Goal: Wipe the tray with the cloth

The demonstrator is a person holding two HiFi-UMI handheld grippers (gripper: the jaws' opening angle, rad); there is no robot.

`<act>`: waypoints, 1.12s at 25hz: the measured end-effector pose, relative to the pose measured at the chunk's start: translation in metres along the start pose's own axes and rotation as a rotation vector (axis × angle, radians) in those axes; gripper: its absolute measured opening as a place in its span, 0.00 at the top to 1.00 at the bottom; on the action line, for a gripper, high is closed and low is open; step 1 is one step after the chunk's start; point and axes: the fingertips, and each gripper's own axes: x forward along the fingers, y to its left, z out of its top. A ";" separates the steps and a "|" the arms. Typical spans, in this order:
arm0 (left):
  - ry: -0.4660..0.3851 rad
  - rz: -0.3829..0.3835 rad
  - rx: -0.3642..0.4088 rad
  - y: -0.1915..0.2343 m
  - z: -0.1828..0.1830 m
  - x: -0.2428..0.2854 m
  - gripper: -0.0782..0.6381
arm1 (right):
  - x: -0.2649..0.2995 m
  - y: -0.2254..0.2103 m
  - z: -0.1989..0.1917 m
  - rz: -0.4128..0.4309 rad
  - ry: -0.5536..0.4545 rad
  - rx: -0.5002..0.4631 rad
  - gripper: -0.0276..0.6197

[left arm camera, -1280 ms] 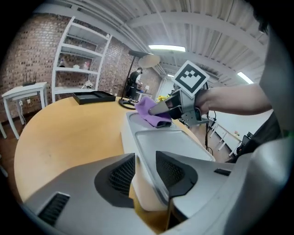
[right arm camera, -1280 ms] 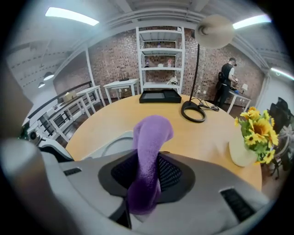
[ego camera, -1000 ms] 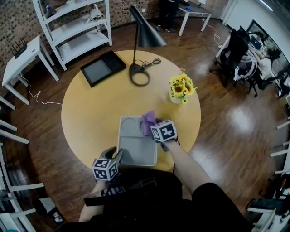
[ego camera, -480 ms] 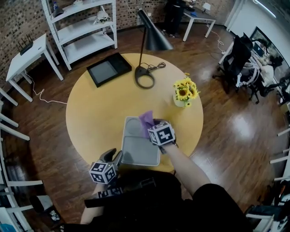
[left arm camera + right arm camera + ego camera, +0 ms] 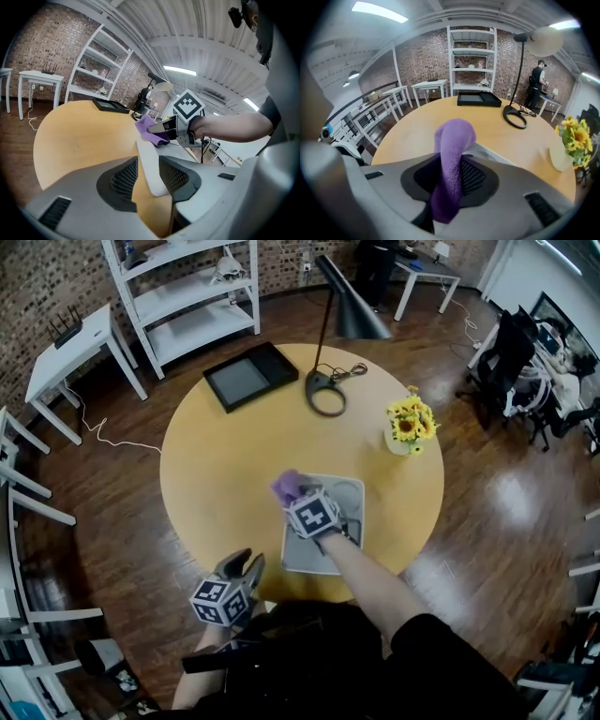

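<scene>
1 purple cloth clamped in right hand-held gripper, at far-left corner of 1 grey tray on round desk. Left hand-held gripper: jaws apart, empty, near tray's near-left corner. 1 lamp, 1 sunflower vase.

Round yellow table carries grey tray, lamp, sunflower vase, black tray

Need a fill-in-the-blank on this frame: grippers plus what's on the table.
1. The right gripper is shut on a ___ cloth.
2. The left gripper holds nothing; its jaws are ___.
3. The tray lies on a round ___ table.
4. The vase near the tray holds ___.

Missing: purple; open; yellow; sunflowers
</scene>
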 end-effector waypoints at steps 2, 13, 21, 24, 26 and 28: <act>0.009 -0.020 0.001 0.003 -0.001 -0.002 0.70 | -0.004 -0.008 -0.003 0.000 -0.016 0.041 0.80; 0.078 -0.139 0.047 -0.010 -0.008 0.012 0.70 | -0.044 -0.083 -0.069 -0.105 -0.035 0.285 0.80; 0.066 -0.120 0.027 -0.013 -0.003 0.014 0.70 | -0.076 -0.133 -0.112 -0.140 -0.065 0.411 0.80; 0.056 -0.102 0.012 -0.009 -0.004 0.010 0.70 | -0.080 -0.139 -0.116 -0.218 -0.036 0.353 0.80; 0.046 -0.092 0.005 -0.008 -0.004 0.008 0.70 | -0.084 -0.144 -0.120 -0.295 -0.004 0.291 0.80; 0.032 -0.084 -0.001 -0.007 -0.001 0.005 0.70 | -0.087 -0.143 -0.118 -0.322 0.000 0.269 0.80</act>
